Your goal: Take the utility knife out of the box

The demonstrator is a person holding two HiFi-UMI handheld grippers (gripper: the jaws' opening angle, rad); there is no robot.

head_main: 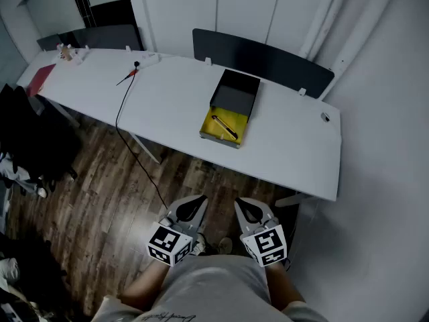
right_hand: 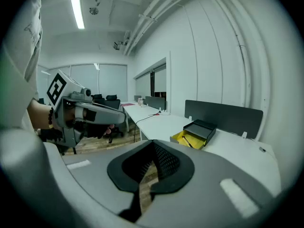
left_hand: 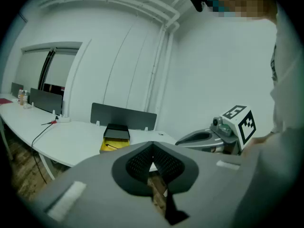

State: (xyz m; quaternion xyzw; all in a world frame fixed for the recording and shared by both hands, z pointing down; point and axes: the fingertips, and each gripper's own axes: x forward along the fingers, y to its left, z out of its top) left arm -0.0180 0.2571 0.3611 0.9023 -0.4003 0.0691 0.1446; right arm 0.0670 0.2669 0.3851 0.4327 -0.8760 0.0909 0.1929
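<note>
An open box [head_main: 226,121] with a yellow inside lies on the white table [head_main: 295,146], its black lid [head_main: 236,91] propped behind it. The utility knife [head_main: 224,127] lies slantwise on the yellow bottom. My left gripper [head_main: 198,200] and right gripper [head_main: 240,204] are held side by side low before the person's body, well short of the table, both shut and empty. The left gripper view has the box [left_hand: 113,145] far ahead, and the right gripper [left_hand: 202,137] beside it. In the right gripper view the box [right_hand: 189,137] and knife [right_hand: 185,140] sit to the right.
A black cable [head_main: 123,113] runs across the table and down to the wooden floor [head_main: 100,206]. A dark partition panel [head_main: 265,58] stands along the table's far edge. A red folder [head_main: 41,78] and small bottles [head_main: 65,53] are at the far left end. Dark chairs [head_main: 27,136] stand on the left.
</note>
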